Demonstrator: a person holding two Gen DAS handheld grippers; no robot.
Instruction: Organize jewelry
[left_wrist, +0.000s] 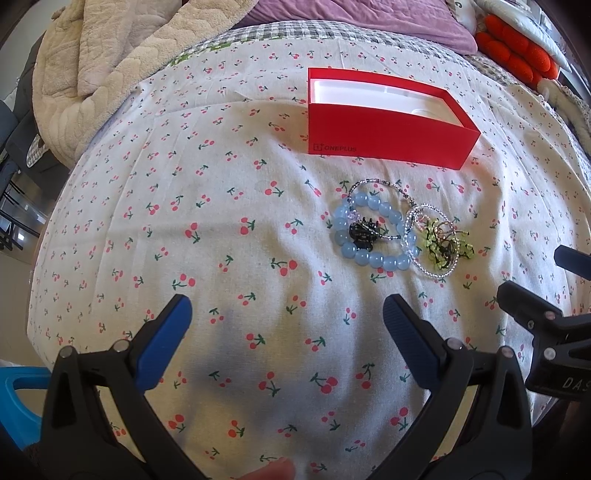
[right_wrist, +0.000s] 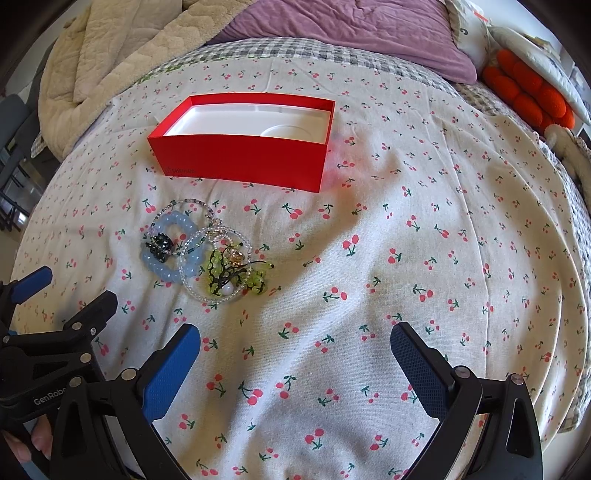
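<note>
A pile of jewelry lies on the cherry-print bedspread: a pale blue bead bracelet (left_wrist: 369, 254) (right_wrist: 173, 225), a small black clip (left_wrist: 364, 233) (right_wrist: 159, 243) inside it, clear bead strands (left_wrist: 439, 271) (right_wrist: 207, 291) and a green beaded piece (left_wrist: 445, 251) (right_wrist: 225, 275). An open red box (left_wrist: 384, 138) (right_wrist: 243, 158) with a white insert stands just beyond the pile. My left gripper (left_wrist: 288, 310) is open and empty, short of the pile and to its left. My right gripper (right_wrist: 295, 339) is open and empty, near and right of the pile.
A beige quilted blanket (left_wrist: 99, 70) (right_wrist: 110, 55) is heaped at the back left. A purple pillow (left_wrist: 354, 18) (right_wrist: 354, 33) lies at the back, and an orange plush (left_wrist: 517, 51) (right_wrist: 524, 92) at the back right. A blue stool (left_wrist: 22, 398) shows at the lower left.
</note>
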